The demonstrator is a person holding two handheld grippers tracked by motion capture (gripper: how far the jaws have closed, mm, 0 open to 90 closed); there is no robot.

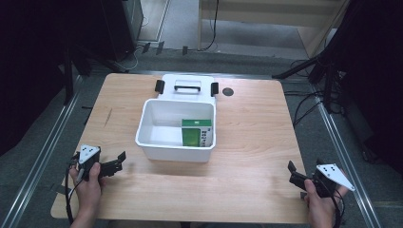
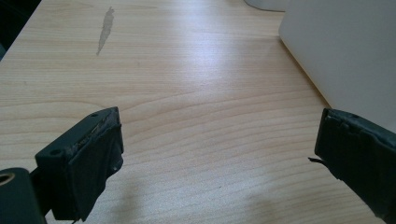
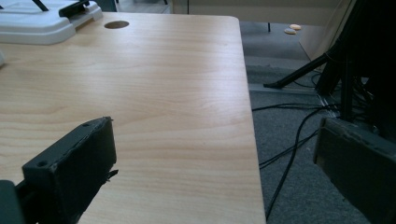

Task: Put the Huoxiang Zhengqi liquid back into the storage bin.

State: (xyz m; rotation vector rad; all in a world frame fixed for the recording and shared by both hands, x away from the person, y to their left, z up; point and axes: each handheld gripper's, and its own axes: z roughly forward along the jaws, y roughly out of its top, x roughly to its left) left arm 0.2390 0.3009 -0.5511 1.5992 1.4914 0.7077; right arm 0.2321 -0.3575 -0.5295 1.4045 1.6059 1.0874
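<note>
One green carton (image 1: 196,132) inside white bin (image 1: 154,112)

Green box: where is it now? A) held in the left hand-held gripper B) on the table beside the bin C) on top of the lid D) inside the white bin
D: the green box lies inside the white bin, against its right wall, while both hand-held grippers sit open and empty near the table's front corners.
</note>
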